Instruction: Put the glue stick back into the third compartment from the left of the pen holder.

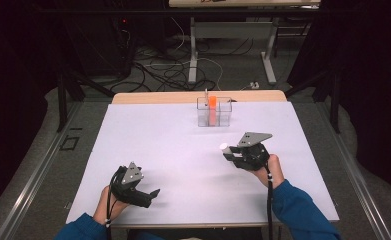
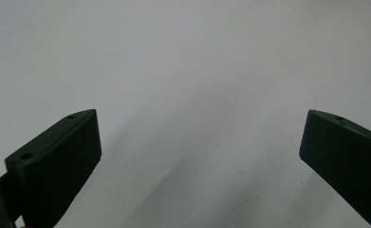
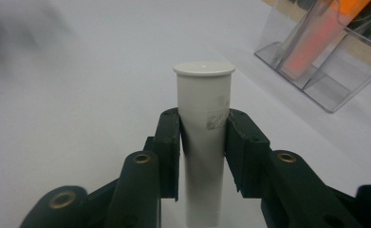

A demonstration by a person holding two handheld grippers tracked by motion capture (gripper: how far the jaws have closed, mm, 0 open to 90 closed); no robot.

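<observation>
Evidently, a white capped tube [image 3: 204, 137] was clamped upright between the jaws of the right gripper [image 1: 234, 153], with the clear divided holder [image 1: 214, 111] lying ahead across the table [image 1: 158, 135]. Well apart, the left gripper [image 1: 150, 196] was held wide and empty.

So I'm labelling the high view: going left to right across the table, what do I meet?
Left tool → clear box holding an orange tube → white tube → right tool gripping it.
</observation>
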